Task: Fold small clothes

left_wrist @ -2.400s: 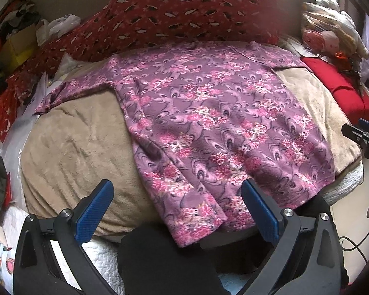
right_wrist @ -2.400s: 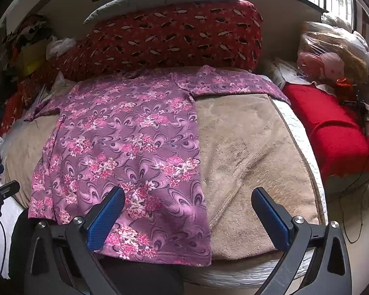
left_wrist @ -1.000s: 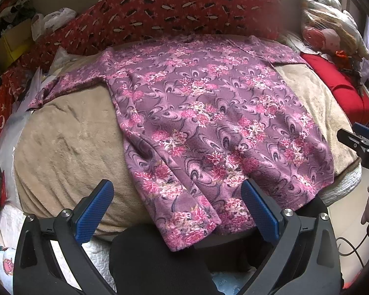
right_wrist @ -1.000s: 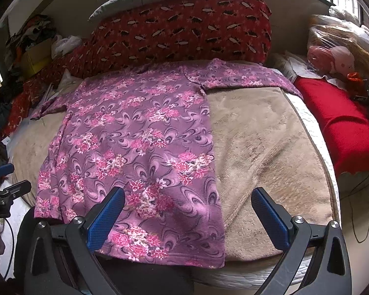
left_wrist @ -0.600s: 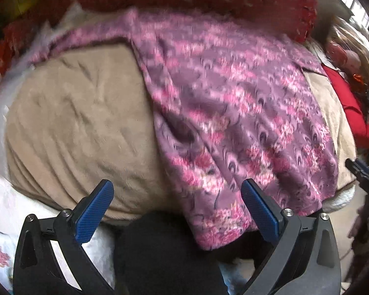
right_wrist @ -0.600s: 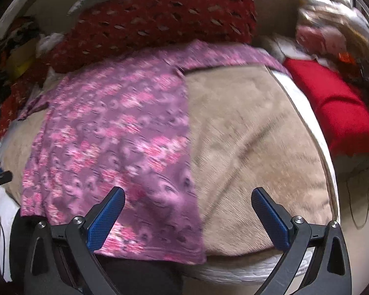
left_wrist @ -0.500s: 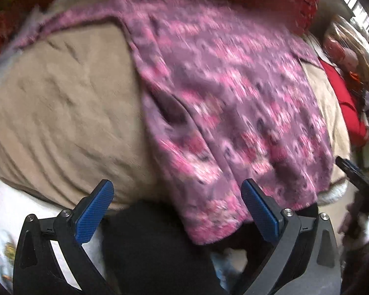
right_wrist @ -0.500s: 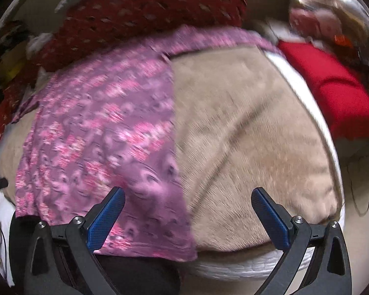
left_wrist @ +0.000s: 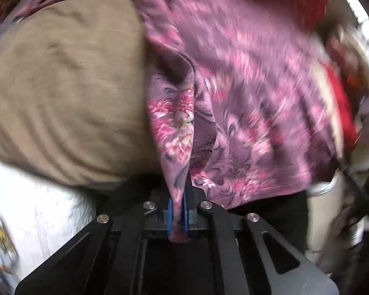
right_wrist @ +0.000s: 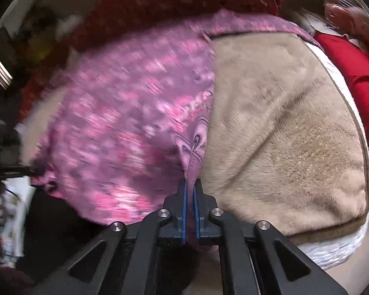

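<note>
A purple shirt with pink flowers (left_wrist: 246, 78) (right_wrist: 135, 103) lies spread on a tan blanket over a bed. My left gripper (left_wrist: 178, 211) is shut on the shirt's near left hem corner, with the cloth bunched between its blue pads. My right gripper (right_wrist: 190, 209) is shut on the near right hem corner, where a fold of the cloth runs up out of the pads. Both pictures are blurred by motion.
The tan blanket (left_wrist: 61, 86) (right_wrist: 283, 123) covers a white mattress (right_wrist: 332, 245). A red patterned pillow (right_wrist: 184, 2) lies at the head of the bed. A red cloth (right_wrist: 356, 73) lies to the right. The right gripper's hand is at the right edge of the left wrist view (left_wrist: 356, 184).
Both grippers dropped toward the shirt's near hem and went from wide open to shut on its two corners. The cloth now rises in a fold at each grip.
</note>
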The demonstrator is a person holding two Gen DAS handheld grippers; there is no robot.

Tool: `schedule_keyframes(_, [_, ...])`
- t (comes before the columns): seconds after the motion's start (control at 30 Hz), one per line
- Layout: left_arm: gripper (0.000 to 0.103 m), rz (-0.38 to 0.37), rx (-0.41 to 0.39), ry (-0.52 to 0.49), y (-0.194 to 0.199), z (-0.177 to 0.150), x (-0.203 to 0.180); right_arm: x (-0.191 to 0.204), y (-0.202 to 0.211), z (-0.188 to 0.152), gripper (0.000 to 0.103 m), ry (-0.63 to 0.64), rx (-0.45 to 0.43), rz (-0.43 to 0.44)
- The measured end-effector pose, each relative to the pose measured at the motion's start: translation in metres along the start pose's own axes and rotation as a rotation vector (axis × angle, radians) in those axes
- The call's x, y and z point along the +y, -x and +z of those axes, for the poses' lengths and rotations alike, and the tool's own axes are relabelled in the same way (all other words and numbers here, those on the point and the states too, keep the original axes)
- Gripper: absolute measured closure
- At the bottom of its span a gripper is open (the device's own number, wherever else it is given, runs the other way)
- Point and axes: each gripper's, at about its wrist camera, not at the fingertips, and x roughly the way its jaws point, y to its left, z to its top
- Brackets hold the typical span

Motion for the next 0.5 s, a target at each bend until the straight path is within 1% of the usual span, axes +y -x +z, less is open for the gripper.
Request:
schedule_keyframes(0.07, [0.101,-0.013,-0.048,0.045,0.026,-0.007,0.021,0.001,0.029,-0.002,0.099,-0.043,-0.078,0.079])
schedule_keyframes(0.13, [0.101,-0.006,-0.050,0.078,0.037,-0.014,0.040,-0.003,0.040,-0.005,0.101,-0.079,-0.107,0.104])
schedule_keyframes(0.17, [0.101,0.016,-0.045,0.089,0.034,-0.018,0.048,-0.006,0.041,-0.010,0.101,-0.092,-0.104,0.104])
schedule_keyframes(0.23, [0.101,0.063,-0.006,0.120,0.019,-0.022,0.062,-0.011,0.030,-0.018,0.101,-0.108,-0.073,0.076])
schedule_keyframes(0.27, [0.101,0.053,0.021,0.143,0.011,-0.024,0.068,-0.015,0.021,-0.021,0.102,-0.126,-0.047,0.062])
schedule_keyframes(0.3, [0.101,0.007,0.045,0.175,0.004,-0.027,0.075,-0.023,0.011,-0.026,0.103,-0.158,-0.004,0.040])
schedule_keyframes(0.33, [0.101,-0.024,0.049,0.195,0.003,-0.029,0.078,-0.028,0.003,-0.032,0.103,-0.176,0.024,0.017])
schedule_keyframes(0.37, [0.101,-0.047,0.048,0.202,0.007,-0.031,0.085,-0.035,-0.004,-0.035,0.103,-0.203,0.059,-0.005])
schedule_keyframes(0.4, [0.101,-0.067,0.031,0.195,0.012,-0.027,0.081,-0.040,-0.006,-0.036,0.103,-0.223,0.077,-0.004])
schedule_keyframes(0.43, [0.100,-0.072,0.007,0.184,0.013,-0.024,0.076,-0.042,-0.007,-0.034,0.098,-0.238,0.081,0.000])
schedule_keyframes(0.47, [0.094,-0.077,-0.012,0.168,0.017,-0.019,0.071,-0.046,-0.005,-0.031,0.095,-0.254,0.069,-0.002])
schedule_keyframes(0.5, [0.089,-0.090,-0.029,0.148,0.023,-0.012,0.064,-0.048,-0.002,-0.030,0.095,-0.263,0.055,0.005])
